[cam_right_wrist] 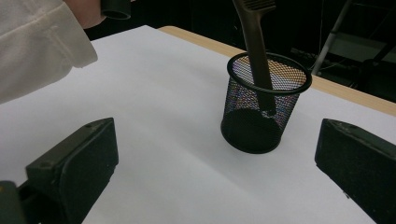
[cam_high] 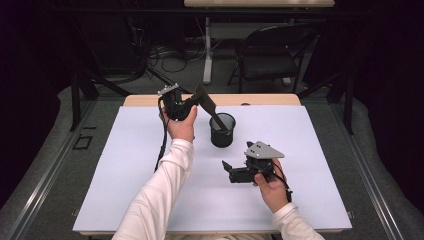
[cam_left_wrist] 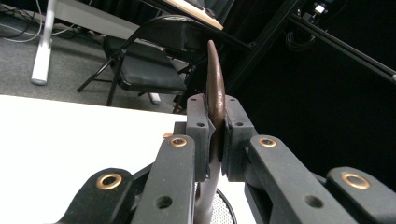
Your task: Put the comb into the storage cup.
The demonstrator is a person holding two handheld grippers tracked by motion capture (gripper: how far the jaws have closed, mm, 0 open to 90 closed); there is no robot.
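A dark brown spatula (cam_high: 212, 112) leans with its handle end inside a black mesh cup (cam_high: 222, 132) at the middle back of the white table top. My left gripper (cam_high: 200, 101) is shut on the spatula's upper part, just left of and above the cup. In the left gripper view the pads (cam_left_wrist: 201, 123) pinch the spatula (cam_left_wrist: 215, 88), whose blade rises edge-on above them, and the cup rim (cam_left_wrist: 225, 211) shows below. My right gripper (cam_high: 229, 171) rests low in front of the cup, open and holding nothing. In its own view the right gripper (cam_right_wrist: 217, 163) faces the cup (cam_right_wrist: 254, 126) and the spatula handle (cam_right_wrist: 258, 46).
A white sheet (cam_high: 125, 170) covers the table, with a wooden strip (cam_high: 150, 100) at the far edge. A black folding chair (cam_high: 270, 55) and a white desk leg (cam_high: 207, 50) stand beyond it. The left arm's white sleeve (cam_right_wrist: 37, 42) reaches across the table's left half.
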